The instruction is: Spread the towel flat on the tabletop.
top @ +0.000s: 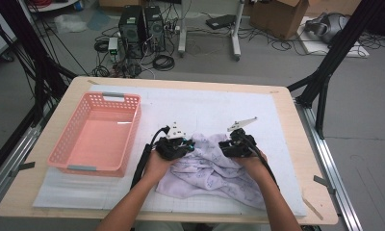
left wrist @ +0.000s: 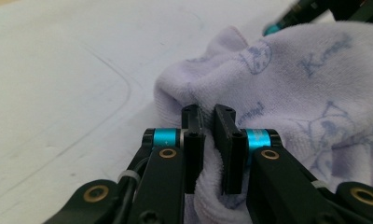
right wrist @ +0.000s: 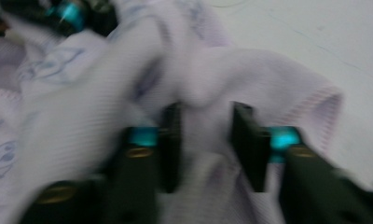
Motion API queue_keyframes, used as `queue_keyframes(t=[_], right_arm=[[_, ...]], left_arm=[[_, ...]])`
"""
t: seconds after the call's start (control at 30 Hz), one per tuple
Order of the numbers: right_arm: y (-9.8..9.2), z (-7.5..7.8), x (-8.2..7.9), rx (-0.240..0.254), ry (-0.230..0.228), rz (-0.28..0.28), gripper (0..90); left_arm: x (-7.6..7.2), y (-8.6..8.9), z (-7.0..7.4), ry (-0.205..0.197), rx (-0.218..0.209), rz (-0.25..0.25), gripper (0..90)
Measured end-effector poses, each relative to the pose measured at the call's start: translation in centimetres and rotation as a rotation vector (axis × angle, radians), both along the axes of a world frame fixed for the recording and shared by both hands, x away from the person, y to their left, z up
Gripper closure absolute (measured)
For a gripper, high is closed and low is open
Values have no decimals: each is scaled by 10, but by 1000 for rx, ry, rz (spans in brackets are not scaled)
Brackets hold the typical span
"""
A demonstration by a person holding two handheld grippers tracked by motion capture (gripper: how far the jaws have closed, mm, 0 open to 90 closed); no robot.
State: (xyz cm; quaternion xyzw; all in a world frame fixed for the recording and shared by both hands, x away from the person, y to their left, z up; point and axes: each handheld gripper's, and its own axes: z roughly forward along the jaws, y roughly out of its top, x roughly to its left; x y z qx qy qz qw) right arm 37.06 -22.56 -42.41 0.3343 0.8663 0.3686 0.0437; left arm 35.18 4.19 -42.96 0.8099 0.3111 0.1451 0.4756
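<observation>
Both grippers gather the far edge of a crumpled towel

The left gripper [left wrist: 208, 140] is clamped narrow on a fold of the lilac towel [top: 214, 173]; the right gripper [right wrist: 205, 144] has cloth between blurred, wider jaws, grip uncertain. The towel lies near the person, stretching left to right between them; the pink basket [top: 63, 144] at the left holds nothing.

Left gripper [left wrist: 209, 122] w/ 2 black jaws, squeezed tight on a fold of the soft purple towel [left wrist: 287, 93]. Towel has blue drawings & words on it, lies crumpled on the white table cover [left wrist: 68, 79]. Other gripper [left wrist: 315, 9] peeks in top right, behind the towel.
</observation>
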Motion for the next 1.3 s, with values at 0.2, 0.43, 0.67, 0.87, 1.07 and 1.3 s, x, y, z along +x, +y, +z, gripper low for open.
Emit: queue_keyframes(t=[0.2,0.43,0.67,0.87,1.07,1.3], right_arm=[[-12,17,9,-65,-139,-103,846],[-43,39,33,-32,-287,-336,844],[-54,55,51,-45,-436,-518,847],[-65,61,47,-17,-431,-597,761],[-73,57,33,-5,-407,-576,635],[-94,48,4,31,-358,-512,611]], left_arm=[[16,12,20,-52,-43,109,828],[49,7,28,-59,-85,205,828],[53,3,26,2,-111,204,562],[57,21,27,22,-105,252,460],[63,22,15,102,-53,249,455],[70,6,-7,177,57,203,411]])
